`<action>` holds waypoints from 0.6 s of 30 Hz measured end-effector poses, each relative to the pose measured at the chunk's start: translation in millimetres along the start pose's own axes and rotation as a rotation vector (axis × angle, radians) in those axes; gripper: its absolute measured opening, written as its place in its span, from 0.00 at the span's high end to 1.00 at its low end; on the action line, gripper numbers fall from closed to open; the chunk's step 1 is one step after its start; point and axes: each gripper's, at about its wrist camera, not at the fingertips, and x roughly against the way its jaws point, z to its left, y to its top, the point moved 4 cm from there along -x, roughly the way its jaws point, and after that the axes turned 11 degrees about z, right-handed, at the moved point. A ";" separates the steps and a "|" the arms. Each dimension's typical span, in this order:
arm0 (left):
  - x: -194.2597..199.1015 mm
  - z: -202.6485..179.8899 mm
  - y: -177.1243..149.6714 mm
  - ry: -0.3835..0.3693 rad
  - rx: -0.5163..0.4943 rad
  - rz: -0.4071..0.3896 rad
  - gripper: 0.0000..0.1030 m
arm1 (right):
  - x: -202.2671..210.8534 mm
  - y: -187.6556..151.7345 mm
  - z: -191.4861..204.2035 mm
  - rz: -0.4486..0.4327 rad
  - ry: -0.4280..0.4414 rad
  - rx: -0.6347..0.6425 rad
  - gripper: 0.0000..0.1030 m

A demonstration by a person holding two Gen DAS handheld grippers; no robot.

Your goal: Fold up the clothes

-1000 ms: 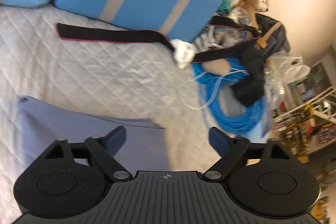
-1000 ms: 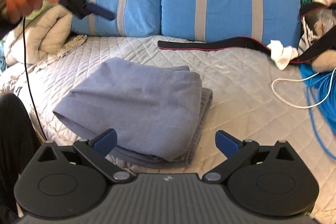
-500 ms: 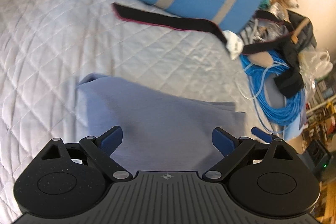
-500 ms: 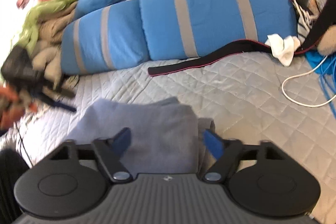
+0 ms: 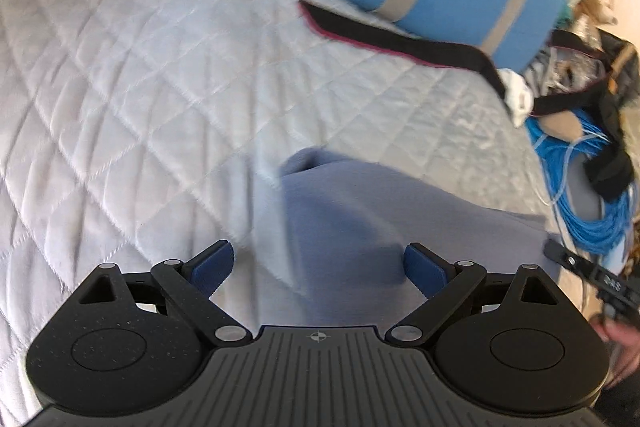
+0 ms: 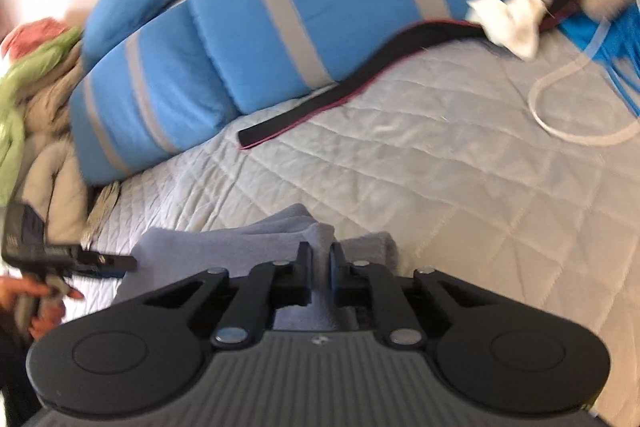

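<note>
A folded grey-blue garment (image 5: 380,211) lies on the quilted grey bedspread (image 5: 140,87). My left gripper (image 5: 318,263) hangs open just above the garment's near left edge, with cloth beneath and between its blue pads, which press on nothing. In the right wrist view the same garment (image 6: 240,239) sits right at my right gripper (image 6: 320,263), whose jaws stand nearly together, pinching a raised fold at its right corner. The left gripper (image 6: 40,247) shows at the left edge there, held by a hand (image 6: 36,295). The right gripper's tip (image 5: 580,271) shows at the right of the left wrist view.
Blue pillows with grey stripes (image 6: 320,7) line the head of the bed, with a black strap (image 6: 360,87) and a white rag (image 6: 508,23) before them. A coil of blue cable (image 5: 592,211) and bags lie right. Piled clothes (image 6: 36,87) sit left.
My right gripper has shut from wide open onto the garment's corner and rolled, tilting its view. My left gripper has come down from high over the bed to the garment's left edge.
</note>
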 end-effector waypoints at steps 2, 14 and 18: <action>-2.8 3.3 -0.6 -0.018 0.002 -0.019 0.09 | 1.1 -3.3 -3.7 0.004 -0.016 -0.018 1.00; 15.2 14.1 -19.1 -0.090 -0.022 -0.066 0.09 | 32.4 -38.2 2.9 0.047 -0.110 0.111 0.42; 7.4 16.8 -13.0 -0.131 0.006 -0.090 0.09 | 40.3 -66.7 1.1 0.116 -0.120 0.089 0.48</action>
